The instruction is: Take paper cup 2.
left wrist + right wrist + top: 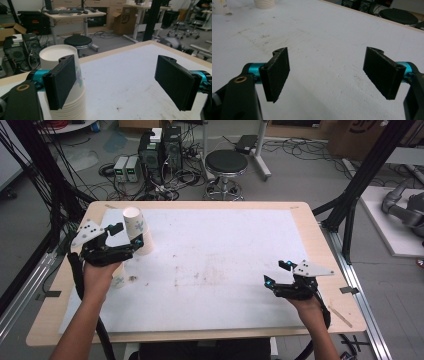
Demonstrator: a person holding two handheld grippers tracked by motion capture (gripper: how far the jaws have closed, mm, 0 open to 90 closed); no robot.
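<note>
A stack of white paper cups stands bottom up at the left rear of the white mat. My left gripper hovers just in front of the stack, open with nothing between its pads. In the left gripper view the stack sits behind the left-hand pad, outside the gap. A single paper cup stands on the mat under my left hand, partly hidden by it. My right gripper rests low over the mat's right side, open and empty; in the right gripper view bare mat lies between its pads.
The wooden table edge frames the mat. Behind the table stand a black stool and computer towers among floor cables. Black frame posts rise at the right. Stains mark the mat's middle.
</note>
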